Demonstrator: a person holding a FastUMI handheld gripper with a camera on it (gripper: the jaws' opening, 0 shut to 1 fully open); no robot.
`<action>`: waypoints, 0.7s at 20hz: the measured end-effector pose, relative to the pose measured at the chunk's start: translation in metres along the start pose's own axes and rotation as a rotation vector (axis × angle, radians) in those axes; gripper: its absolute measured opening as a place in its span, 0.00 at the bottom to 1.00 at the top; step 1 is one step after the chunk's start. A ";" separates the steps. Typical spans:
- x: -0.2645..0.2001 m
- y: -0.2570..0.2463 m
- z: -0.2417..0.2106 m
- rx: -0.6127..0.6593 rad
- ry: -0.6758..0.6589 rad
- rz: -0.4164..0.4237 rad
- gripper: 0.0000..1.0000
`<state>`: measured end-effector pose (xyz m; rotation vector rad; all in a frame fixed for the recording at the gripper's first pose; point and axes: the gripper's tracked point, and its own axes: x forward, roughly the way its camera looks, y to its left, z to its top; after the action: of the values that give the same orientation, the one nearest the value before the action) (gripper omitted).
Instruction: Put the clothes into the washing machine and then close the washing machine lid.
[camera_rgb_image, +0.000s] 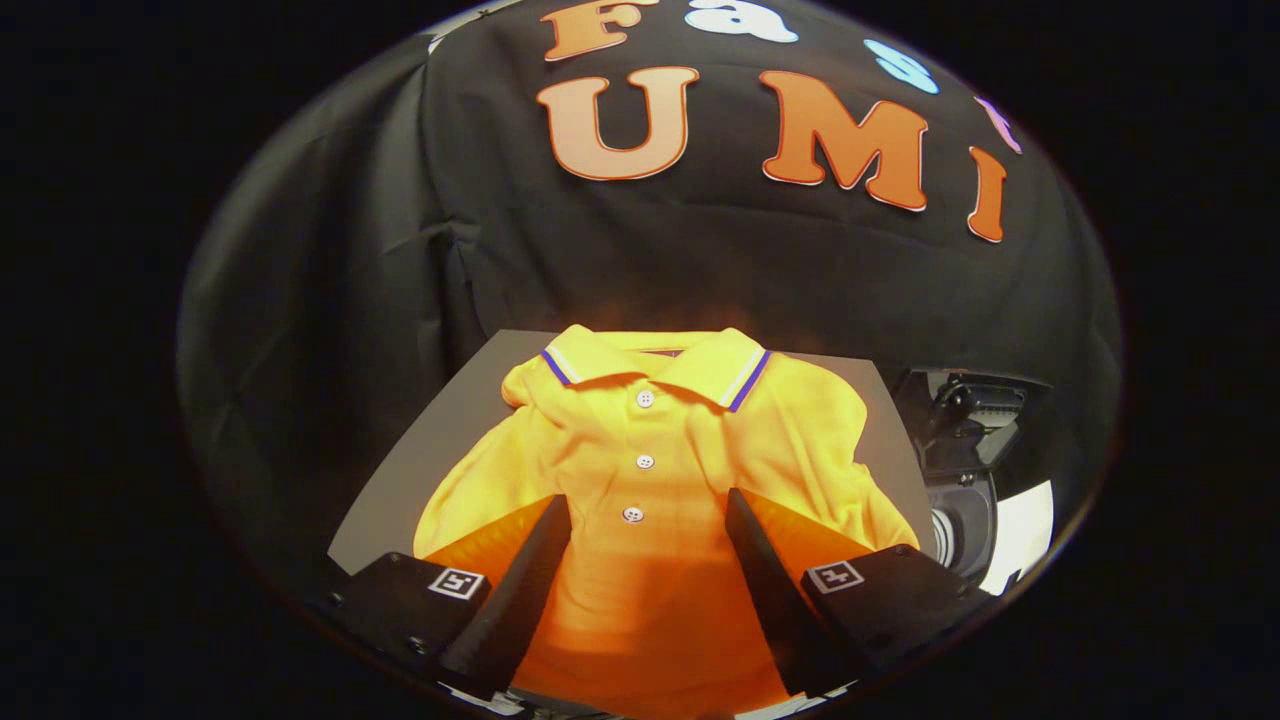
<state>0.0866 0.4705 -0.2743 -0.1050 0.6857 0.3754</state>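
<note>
A yellow-orange polo shirt (650, 470) lies spread on a grey table (430, 450), collar with blue and white trim at the far end, white buttons down its front. My gripper (648, 510) is open just above the shirt's lower front, with the button placket running between the two black fingers (530, 570). Nothing is pinched between them. To the right of the table stands the washing machine (965, 470), white-bodied with its dark lid raised and its opening partly seen.
Black cloth walls close in the booth behind and to the left of the table. The table's right edge runs close to the washing machine.
</note>
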 end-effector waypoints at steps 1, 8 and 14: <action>-0.001 0.000 0.000 -0.012 -0.005 0.016 1.00; 0.002 0.011 -0.005 -0.001 -0.018 0.133 0.74; -0.005 0.016 -0.010 0.009 0.018 0.146 0.35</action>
<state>0.0715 0.4814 -0.2783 -0.0500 0.7144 0.5123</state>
